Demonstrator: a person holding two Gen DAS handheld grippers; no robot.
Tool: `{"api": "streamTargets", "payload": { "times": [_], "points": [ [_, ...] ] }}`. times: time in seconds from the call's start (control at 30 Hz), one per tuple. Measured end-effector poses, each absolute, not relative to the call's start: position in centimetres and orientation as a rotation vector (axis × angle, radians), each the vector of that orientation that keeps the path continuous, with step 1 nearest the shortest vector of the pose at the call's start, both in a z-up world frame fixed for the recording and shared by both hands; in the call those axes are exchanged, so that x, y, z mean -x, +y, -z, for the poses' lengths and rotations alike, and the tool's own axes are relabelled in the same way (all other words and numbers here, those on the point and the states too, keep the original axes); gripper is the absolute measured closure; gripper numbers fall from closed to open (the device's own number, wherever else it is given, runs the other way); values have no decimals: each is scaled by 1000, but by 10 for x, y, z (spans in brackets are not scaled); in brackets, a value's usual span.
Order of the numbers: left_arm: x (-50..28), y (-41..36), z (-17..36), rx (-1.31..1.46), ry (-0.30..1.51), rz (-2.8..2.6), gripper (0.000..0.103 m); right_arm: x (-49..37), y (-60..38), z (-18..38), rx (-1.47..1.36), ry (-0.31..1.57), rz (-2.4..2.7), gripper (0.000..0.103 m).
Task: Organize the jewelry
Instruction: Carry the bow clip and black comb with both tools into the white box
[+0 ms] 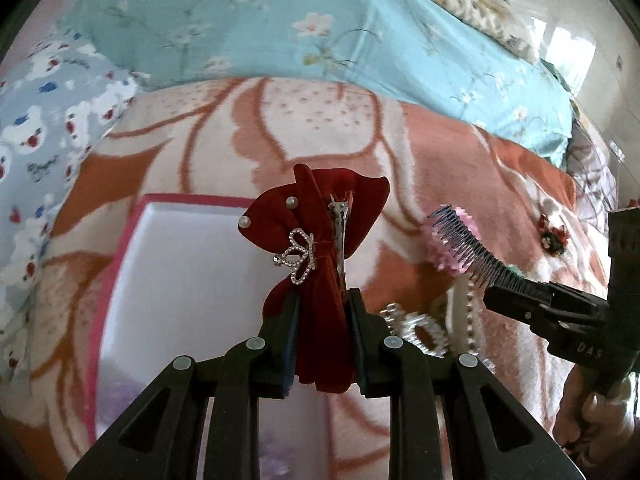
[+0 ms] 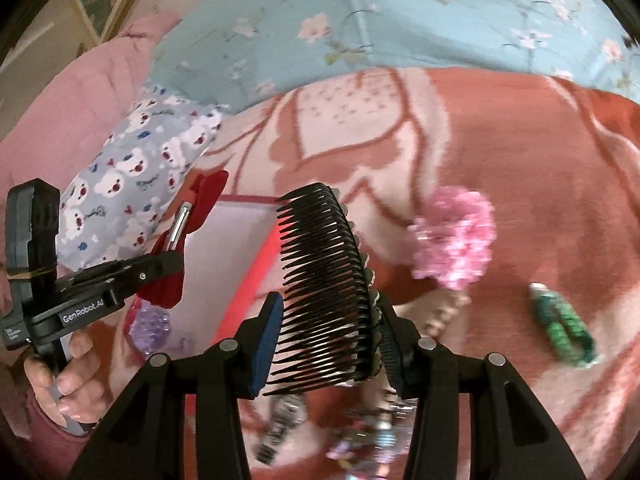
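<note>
Orange-and-cream patterned blanket (image 1: 400, 152) covers the bed. On it, a pink-rimmed white box (image 1: 180, 260), lid off. Left gripper (image 1: 322, 344), jaws nearly together, pinches a red velvet bow clip (image 1: 320, 240) upright above the box's right edge. Right gripper (image 2: 326, 344), half open, clamps a black hair comb (image 2: 324, 280) beside the box. Pink pompom (image 2: 454, 236) and green clip (image 2: 560, 324) lie on the blanket.

Floral blanket (image 1: 360, 128), blue quilt (image 1: 280, 20), bear-print pillow (image 1: 48, 120)
</note>
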State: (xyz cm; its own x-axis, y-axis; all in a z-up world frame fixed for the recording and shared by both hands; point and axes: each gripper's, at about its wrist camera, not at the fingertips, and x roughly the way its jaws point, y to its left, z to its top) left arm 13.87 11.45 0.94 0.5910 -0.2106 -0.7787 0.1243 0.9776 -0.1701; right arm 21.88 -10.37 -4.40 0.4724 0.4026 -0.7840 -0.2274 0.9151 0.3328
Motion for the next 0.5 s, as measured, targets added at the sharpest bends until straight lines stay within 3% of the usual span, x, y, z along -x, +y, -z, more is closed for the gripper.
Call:
{"api": "streamTargets", "payload": {
  "times": [0.5],
  "points": [
    [-142,175,1,125,964,78,82,-247,3,62,-165,1025,-499,57]
  ]
}}
